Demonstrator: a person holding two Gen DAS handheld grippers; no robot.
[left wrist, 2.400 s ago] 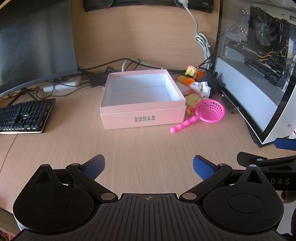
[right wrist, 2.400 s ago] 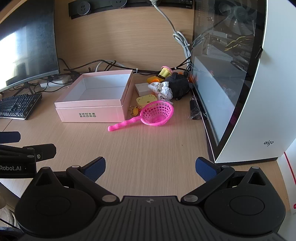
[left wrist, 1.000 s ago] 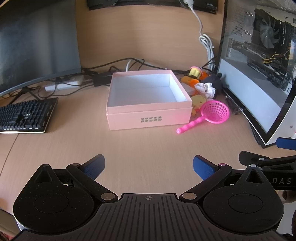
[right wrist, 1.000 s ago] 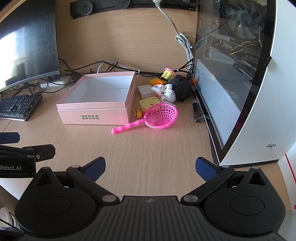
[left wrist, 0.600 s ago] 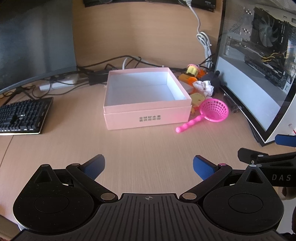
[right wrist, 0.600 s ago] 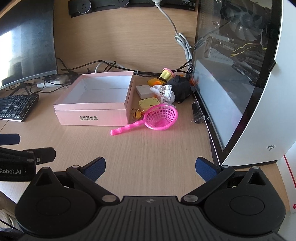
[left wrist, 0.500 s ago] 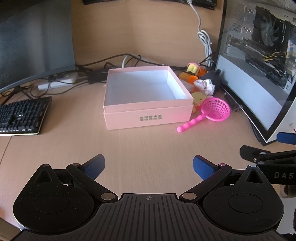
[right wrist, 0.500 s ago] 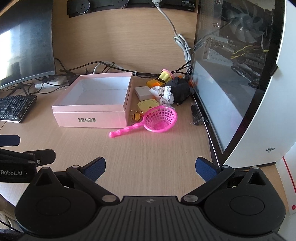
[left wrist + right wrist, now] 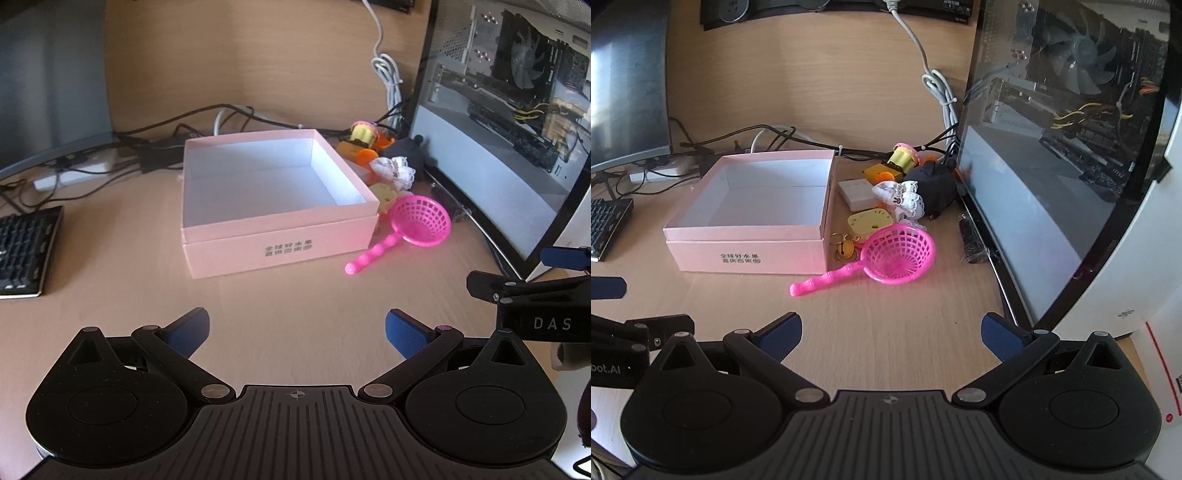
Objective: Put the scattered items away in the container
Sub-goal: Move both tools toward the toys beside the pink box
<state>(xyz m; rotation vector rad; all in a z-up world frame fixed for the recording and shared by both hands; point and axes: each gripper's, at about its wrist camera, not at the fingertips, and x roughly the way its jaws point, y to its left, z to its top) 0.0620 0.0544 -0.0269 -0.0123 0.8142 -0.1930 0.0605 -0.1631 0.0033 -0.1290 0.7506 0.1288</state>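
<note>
Pink box (image 9: 750, 254) sits empty; left claw (image 9: 297, 332) and right claw (image 9: 892, 334) both spread.

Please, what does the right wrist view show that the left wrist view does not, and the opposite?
Only the right wrist view shows the white flat block and gold bells beside the pink box, both hidden behind its wall in the other view. Only the left wrist view shows most of the keyboard. Both show the empty box, pink strainer, yellow case, and an open, empty tool: left, right.
</note>
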